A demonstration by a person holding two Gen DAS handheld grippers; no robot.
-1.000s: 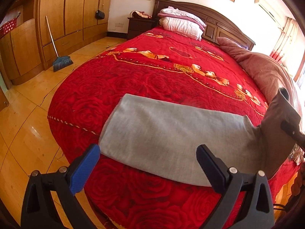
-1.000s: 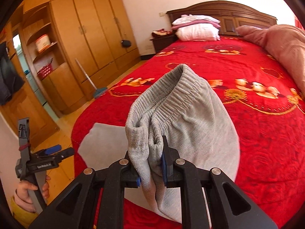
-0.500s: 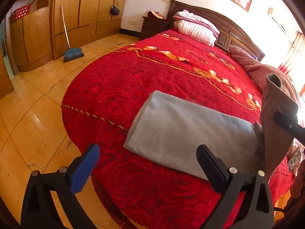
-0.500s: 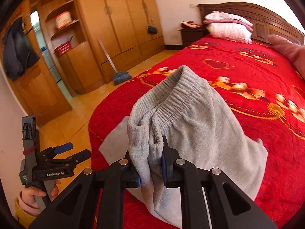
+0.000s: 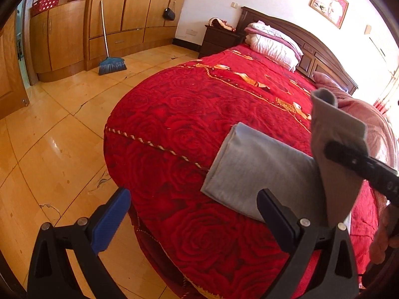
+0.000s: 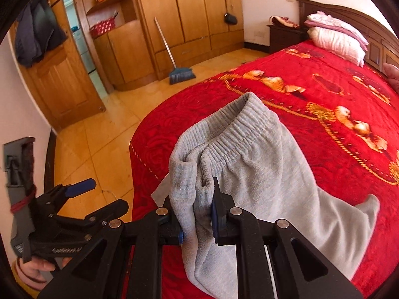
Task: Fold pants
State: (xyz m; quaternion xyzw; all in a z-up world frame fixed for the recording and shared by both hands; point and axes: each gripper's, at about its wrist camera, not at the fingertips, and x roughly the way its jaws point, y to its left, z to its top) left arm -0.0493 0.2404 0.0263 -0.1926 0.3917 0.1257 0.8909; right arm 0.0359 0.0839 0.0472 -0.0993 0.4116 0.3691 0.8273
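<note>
Grey fleece pants [image 6: 261,164] lie on the red bed, their waistband end lifted. My right gripper [image 6: 197,214] is shut on the bunched waistband and holds it above the bed's foot end. In the left wrist view the flat leg part of the pants [image 5: 254,169] rests on the bedspread, with the raised part at the right under the right gripper [image 5: 359,164]. My left gripper [image 5: 194,219] is open and empty, just off the bed's foot edge, left of the pants; it also shows in the right wrist view [image 6: 82,194].
The red rose bedspread [image 5: 199,104] covers the bed, with pillows [image 5: 274,42] at the headboard and a pink blanket [image 5: 374,119] at the right. A broom [image 5: 109,62] leans on the wooden wardrobe [image 5: 124,12]. Yellow tiled floor [image 5: 49,149] lies to the left.
My right gripper has carried the waistband leftward over the laid leg. My left gripper has drawn back and left, away from the pants, still open.
</note>
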